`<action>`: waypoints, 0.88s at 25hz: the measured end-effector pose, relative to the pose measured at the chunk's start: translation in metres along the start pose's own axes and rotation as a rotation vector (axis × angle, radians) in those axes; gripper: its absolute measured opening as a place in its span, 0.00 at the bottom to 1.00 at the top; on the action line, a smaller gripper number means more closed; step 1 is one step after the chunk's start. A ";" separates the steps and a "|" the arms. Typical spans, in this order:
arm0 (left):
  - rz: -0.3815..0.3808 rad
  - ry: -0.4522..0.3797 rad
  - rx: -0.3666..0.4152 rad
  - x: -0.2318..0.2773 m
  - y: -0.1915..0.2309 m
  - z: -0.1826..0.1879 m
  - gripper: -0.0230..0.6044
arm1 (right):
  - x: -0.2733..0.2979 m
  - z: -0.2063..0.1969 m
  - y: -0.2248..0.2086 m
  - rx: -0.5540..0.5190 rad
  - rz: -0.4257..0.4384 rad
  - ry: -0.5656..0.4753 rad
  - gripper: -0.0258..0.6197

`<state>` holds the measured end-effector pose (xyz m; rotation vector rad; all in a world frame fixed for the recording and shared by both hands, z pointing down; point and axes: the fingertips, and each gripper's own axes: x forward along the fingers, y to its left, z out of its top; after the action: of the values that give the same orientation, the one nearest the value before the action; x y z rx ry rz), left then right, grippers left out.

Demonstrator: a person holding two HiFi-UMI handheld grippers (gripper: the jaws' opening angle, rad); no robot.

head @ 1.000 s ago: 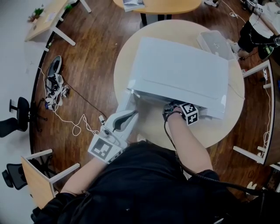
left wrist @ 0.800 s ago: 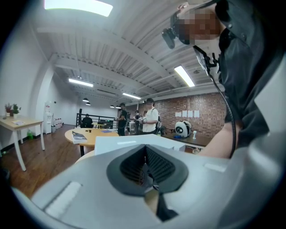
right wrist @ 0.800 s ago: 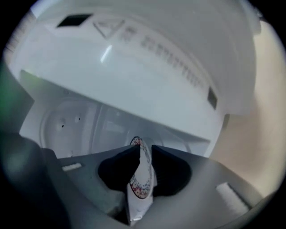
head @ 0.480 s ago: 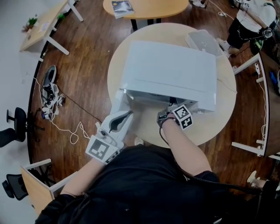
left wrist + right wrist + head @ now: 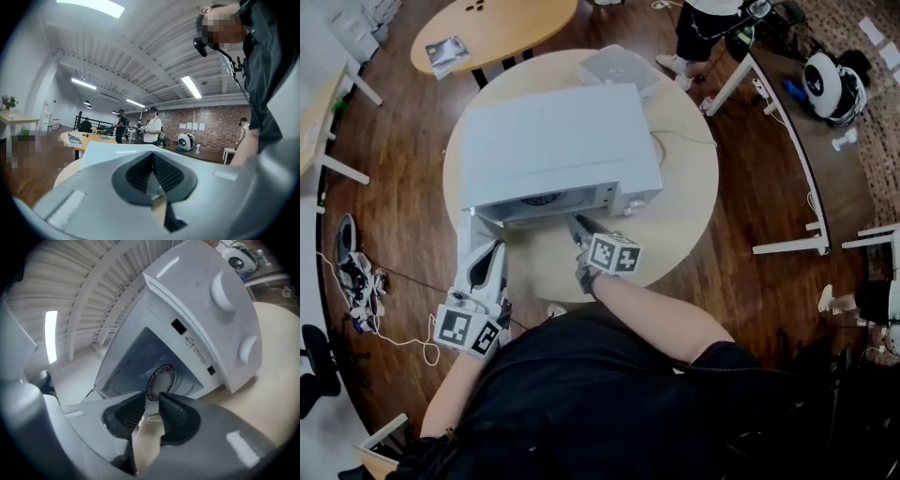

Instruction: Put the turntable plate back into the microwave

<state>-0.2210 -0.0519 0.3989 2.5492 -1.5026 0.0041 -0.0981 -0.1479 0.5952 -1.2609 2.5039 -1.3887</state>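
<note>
A white microwave (image 5: 558,145) stands on the round table (image 5: 689,187), its door (image 5: 474,234) swung open toward me at the left. In the right gripper view the turntable plate (image 5: 161,379), white with a red patterned rim, lies inside the cavity. My right gripper (image 5: 579,230) hangs just outside the opening. Its jaws (image 5: 151,400) have just been opening and stand slightly apart, with nothing between them. My left gripper (image 5: 490,251) points level at the door's free end, and its pads (image 5: 152,159) look shut on the thin edge of the door.
A flat white box (image 5: 617,67) lies at the table's far edge behind the microwave. An oval wooden table (image 5: 492,28) stands beyond. A white table frame (image 5: 787,159) is at the right, and shoes and a cable (image 5: 356,272) lie on the floor at the left.
My right gripper has drawn back out of the microwave opening, risen a little and rolled. The head view has swung, so the microwave now sits further left. The left gripper stays at the door.
</note>
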 end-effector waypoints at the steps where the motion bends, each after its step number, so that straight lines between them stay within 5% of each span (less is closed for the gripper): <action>1: -0.013 -0.005 -0.015 0.007 -0.004 -0.002 0.04 | -0.009 0.004 0.001 -0.047 0.020 0.009 0.19; 7: -0.032 0.017 -0.065 0.034 -0.016 -0.015 0.04 | -0.054 0.012 0.036 -0.397 0.168 0.046 0.13; 13: -0.030 -0.046 -0.076 0.045 -0.022 -0.008 0.04 | -0.093 0.024 0.076 -0.762 0.197 -0.002 0.04; 22: -0.085 0.013 -0.080 0.060 -0.030 -0.027 0.04 | -0.101 0.033 0.055 -0.736 0.085 -0.074 0.04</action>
<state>-0.1633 -0.0857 0.4263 2.5422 -1.3603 -0.0502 -0.0534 -0.0900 0.5007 -1.2038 3.0776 -0.3698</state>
